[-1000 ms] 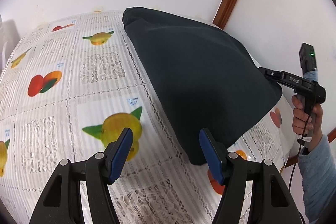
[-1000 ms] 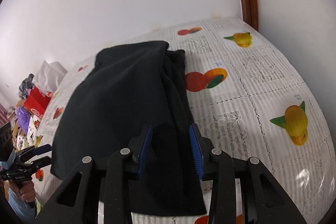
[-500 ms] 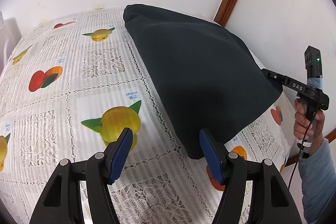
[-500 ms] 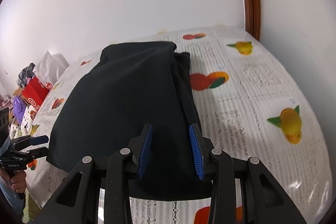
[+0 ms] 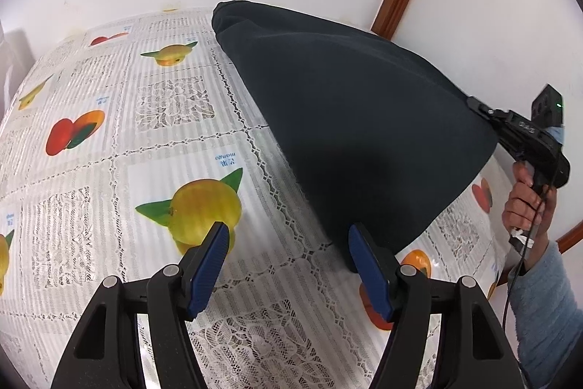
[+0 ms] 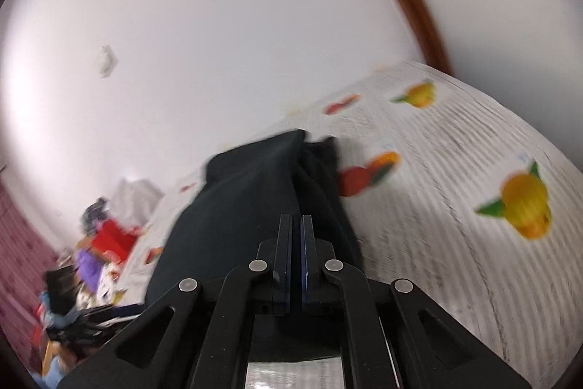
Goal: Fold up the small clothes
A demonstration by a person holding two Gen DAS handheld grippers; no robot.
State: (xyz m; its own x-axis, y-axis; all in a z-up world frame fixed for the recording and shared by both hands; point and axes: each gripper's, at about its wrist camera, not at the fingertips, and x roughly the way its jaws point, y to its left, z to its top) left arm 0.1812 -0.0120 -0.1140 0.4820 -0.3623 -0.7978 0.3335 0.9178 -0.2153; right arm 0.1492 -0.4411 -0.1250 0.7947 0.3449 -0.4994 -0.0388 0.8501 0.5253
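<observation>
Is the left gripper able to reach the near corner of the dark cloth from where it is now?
Probably yes. The left gripper is open and empty, and the near corner of the dark cloth lies just beyond its right finger on the tablecloth, with nothing between.

My right-wrist view is smeared with motion blur: the heap of coloured things at lower left cannot be told apart. My own fingers hide the dark garment's near edge there. At the left-wrist view's right edge, my sleeve is cut off.
</observation>
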